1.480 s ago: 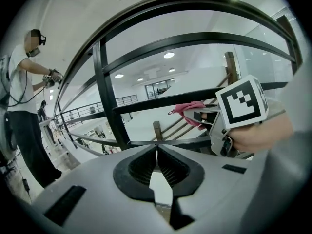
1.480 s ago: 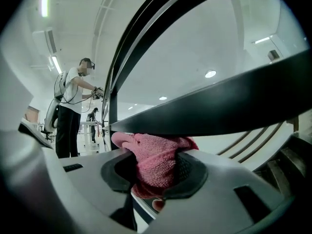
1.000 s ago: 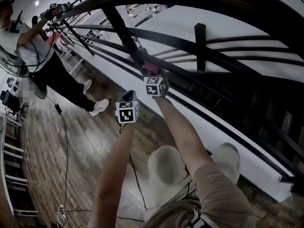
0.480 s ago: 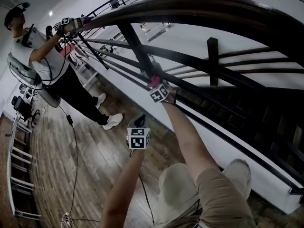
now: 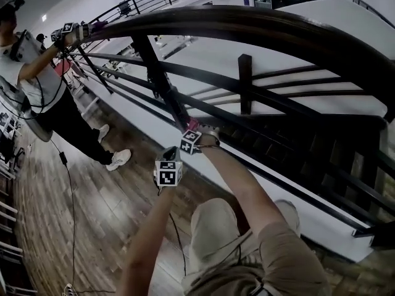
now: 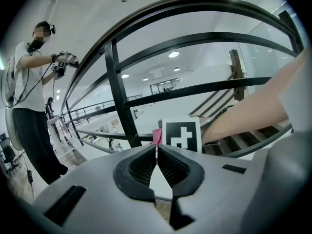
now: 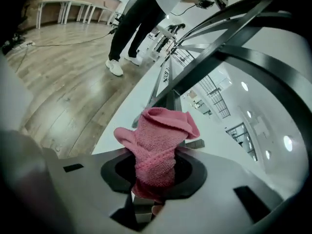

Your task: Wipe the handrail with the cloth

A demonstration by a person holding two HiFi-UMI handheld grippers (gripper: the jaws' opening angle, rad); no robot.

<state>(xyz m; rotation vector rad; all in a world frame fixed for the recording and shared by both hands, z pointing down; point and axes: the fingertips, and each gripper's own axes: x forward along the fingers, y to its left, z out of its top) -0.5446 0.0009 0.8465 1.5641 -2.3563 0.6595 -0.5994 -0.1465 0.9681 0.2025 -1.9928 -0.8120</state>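
My pink cloth [image 7: 158, 145], knit and bunched up, is clamped in my right gripper [image 7: 155, 175], low by the black post [image 5: 162, 82] under the handrail [image 5: 259, 23]. The head view shows only a pink scrap, so contact is unclear. My right arm reaches forward. My left gripper [image 6: 156, 152] is beside it, jaws together, empty.

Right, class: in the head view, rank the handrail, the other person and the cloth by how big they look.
1. handrail
2. person, though farther off
3. cloth, only a scrap showing
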